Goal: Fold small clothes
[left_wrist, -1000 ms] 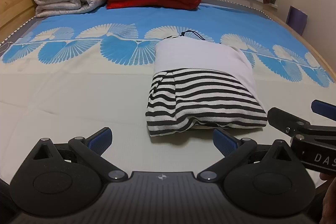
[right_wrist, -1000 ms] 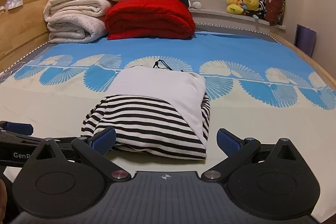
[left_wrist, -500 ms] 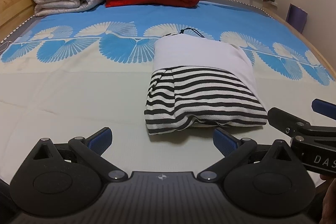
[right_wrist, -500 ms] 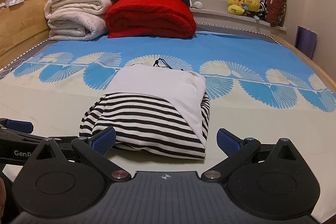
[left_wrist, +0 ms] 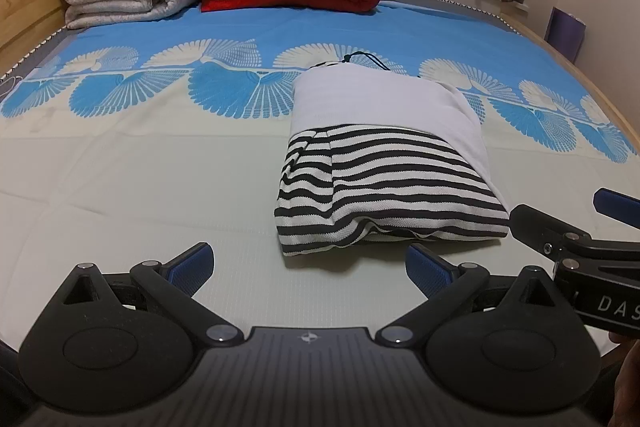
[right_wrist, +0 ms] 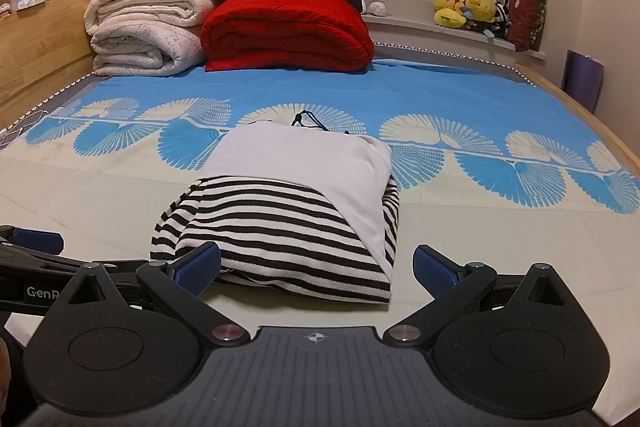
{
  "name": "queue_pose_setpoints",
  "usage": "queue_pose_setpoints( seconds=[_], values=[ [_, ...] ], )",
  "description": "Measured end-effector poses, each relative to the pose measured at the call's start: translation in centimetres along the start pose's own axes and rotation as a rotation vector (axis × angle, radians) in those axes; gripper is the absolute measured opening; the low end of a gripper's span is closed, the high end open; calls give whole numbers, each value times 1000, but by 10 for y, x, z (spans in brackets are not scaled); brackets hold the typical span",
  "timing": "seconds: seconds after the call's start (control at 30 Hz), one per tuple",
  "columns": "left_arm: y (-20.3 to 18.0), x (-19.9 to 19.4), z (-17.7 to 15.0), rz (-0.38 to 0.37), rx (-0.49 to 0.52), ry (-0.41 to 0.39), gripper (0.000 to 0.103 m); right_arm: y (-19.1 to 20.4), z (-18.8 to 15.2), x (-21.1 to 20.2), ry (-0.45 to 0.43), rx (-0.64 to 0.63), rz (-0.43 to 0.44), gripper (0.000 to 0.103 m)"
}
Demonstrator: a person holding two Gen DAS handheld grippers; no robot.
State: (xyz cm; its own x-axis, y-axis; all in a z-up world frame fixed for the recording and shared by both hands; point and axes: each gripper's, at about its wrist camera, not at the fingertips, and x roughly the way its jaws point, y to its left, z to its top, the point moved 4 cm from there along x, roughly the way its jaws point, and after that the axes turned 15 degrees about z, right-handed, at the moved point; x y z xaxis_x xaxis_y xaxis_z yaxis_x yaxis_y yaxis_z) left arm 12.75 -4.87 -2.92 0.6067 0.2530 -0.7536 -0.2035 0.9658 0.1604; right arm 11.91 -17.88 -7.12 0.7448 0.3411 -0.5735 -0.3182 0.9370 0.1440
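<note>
Folded striped garment (left_wrist: 384,187) with a white panel on top, lying mid-frame on the bed (left_wrist: 120,187), centre-right in the left view. Likely light, soft, floppy; prone to unfolding if lifted by one layer. Best pinched at the thick near edge through all layers. Left gripper (left_wrist: 308,263) and right gripper (right_wrist: 316,263): jaws spread, empty, just short of the bundle.

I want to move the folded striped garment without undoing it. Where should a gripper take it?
Probably the thick near edge of the striped garment, approached low from the front by the right gripper: the layers stack there, so one pinch likely catches all.
</note>
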Motion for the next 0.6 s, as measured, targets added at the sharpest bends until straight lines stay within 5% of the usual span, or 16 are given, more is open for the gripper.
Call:
queue_pose_setpoints(
  seconds=[0.6],
  values=[
    [1, 2, -1, -4, -4, 6, 102, 1, 1, 0, 1, 0, -1, 101]
  ],
)
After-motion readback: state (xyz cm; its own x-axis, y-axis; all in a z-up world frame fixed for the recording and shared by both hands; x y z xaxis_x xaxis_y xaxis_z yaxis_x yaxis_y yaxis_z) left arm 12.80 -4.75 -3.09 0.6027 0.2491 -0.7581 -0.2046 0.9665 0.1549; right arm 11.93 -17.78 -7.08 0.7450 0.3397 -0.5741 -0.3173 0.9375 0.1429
